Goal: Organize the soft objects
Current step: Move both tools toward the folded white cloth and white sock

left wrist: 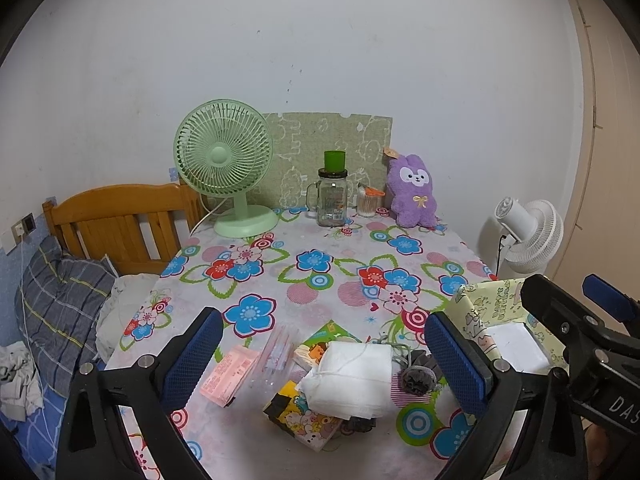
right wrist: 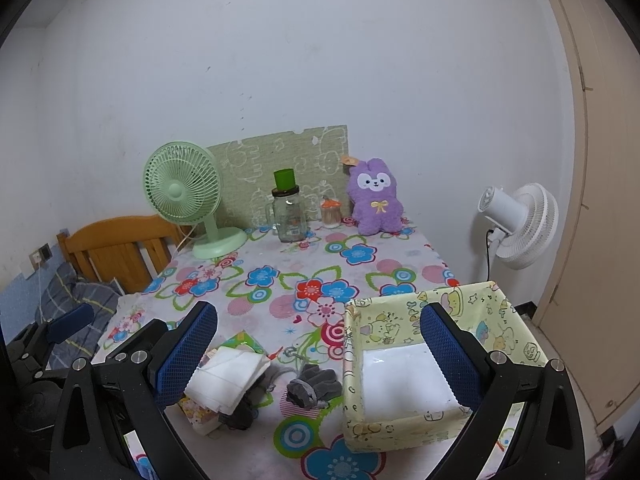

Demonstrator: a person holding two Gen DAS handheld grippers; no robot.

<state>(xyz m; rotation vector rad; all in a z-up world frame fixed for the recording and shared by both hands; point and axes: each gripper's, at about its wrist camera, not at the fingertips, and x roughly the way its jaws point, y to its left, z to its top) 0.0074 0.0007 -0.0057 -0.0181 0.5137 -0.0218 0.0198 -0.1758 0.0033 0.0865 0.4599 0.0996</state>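
Blue mesh-textured pads line both grippers; the left gripper (left wrist: 324,364) and right gripper (right wrist: 320,354) each stand wide open and hold nothing. Near the table's (right wrist: 372,276) front edge lies a soft heap: a folded white gauze cloth (left wrist: 352,376) over crumpled grey knit fabric (right wrist: 312,384) and glossy cartoon packets (left wrist: 308,420). Just beside it, at the front right corner, sits a square paper-covered box (right wrist: 516,320).

The table (right wrist: 400,276) carries one green desk fan (right wrist: 183,184), one glass jar (right wrist: 289,216), one purple plush toy (right wrist: 376,200), one cotton-swab container (right wrist: 331,213), one yellow box (right wrist: 404,428), one white folded cloth (right wrist: 224,380) and one grey glove (right wrist: 314,384).
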